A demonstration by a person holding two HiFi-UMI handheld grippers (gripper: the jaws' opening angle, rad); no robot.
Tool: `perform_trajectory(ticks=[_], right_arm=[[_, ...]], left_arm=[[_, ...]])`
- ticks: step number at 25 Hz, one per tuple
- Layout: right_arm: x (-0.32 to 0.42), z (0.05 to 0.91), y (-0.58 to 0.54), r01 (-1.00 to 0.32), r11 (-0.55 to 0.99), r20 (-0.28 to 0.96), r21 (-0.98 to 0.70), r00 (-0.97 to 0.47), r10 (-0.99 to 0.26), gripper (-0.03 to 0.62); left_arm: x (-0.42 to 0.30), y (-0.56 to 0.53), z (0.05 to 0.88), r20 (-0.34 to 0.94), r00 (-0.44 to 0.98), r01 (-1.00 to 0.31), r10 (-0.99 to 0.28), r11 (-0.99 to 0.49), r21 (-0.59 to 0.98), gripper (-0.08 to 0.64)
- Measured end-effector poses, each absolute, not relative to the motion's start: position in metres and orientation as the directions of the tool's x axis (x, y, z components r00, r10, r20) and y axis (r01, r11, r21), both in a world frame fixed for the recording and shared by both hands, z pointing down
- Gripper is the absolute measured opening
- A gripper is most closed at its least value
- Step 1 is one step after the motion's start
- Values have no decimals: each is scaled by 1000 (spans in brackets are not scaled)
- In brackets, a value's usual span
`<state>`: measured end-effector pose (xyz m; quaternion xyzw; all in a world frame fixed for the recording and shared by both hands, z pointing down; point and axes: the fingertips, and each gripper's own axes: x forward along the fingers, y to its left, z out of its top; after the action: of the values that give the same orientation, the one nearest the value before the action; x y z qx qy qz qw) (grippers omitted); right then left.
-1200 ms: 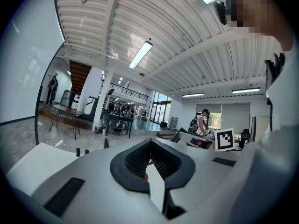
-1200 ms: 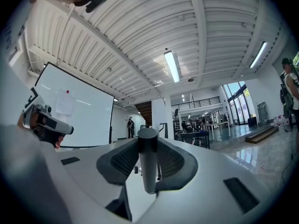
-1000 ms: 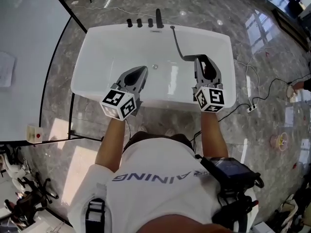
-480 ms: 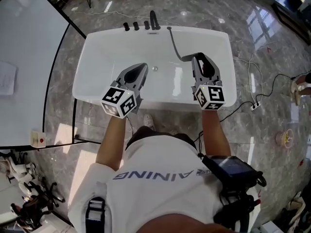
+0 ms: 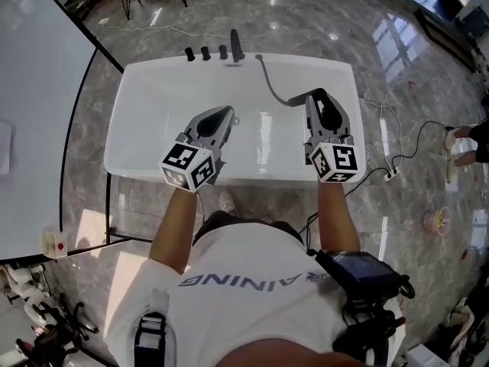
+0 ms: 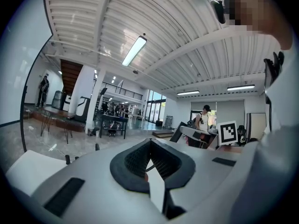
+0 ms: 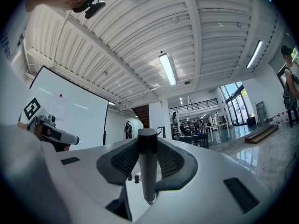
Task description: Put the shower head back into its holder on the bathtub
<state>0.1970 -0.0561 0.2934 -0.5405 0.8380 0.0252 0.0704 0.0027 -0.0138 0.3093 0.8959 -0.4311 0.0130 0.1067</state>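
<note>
The white bathtub (image 5: 114, 132) lies ahead of me, with a dark faucet (image 5: 235, 44) and knobs (image 5: 205, 53) on its far rim. A grey hose (image 5: 271, 86) runs from that rim to my right gripper (image 5: 319, 104), which hovers over the tub's right half. In the right gripper view, the right gripper (image 7: 147, 146) is shut on the dark grey shower head (image 7: 147, 171), held upright between the pads. My left gripper (image 5: 221, 117) hangs over the tub's middle; its jaws (image 6: 150, 143) meet at the tips with nothing between them. I cannot make out the holder.
A large white board (image 5: 38, 90) on a black frame stands to the left of the tub. Cables and a power strip (image 5: 391, 176) lie on the marble floor at the right. A person's feet (image 5: 458, 140) show at the right edge.
Both grippers have moved forward over the tub toward the faucet end. The right one still holds the shower head, and the hose has bent closer to the rim.
</note>
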Motion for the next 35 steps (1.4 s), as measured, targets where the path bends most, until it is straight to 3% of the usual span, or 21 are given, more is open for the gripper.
perform_trajectory(ticks=[19, 35], right_arm=[[100, 201, -178, -945, 322, -243, 58, -326, -914, 123], [85, 246, -245, -936, 347, -208, 52, -350, -913, 123]], left_arm=[[-119, -126, 327, 71, 677, -719, -733, -637, 279, 14], [-132, -165, 332, 92, 646, -748, -758, -604, 275, 14]])
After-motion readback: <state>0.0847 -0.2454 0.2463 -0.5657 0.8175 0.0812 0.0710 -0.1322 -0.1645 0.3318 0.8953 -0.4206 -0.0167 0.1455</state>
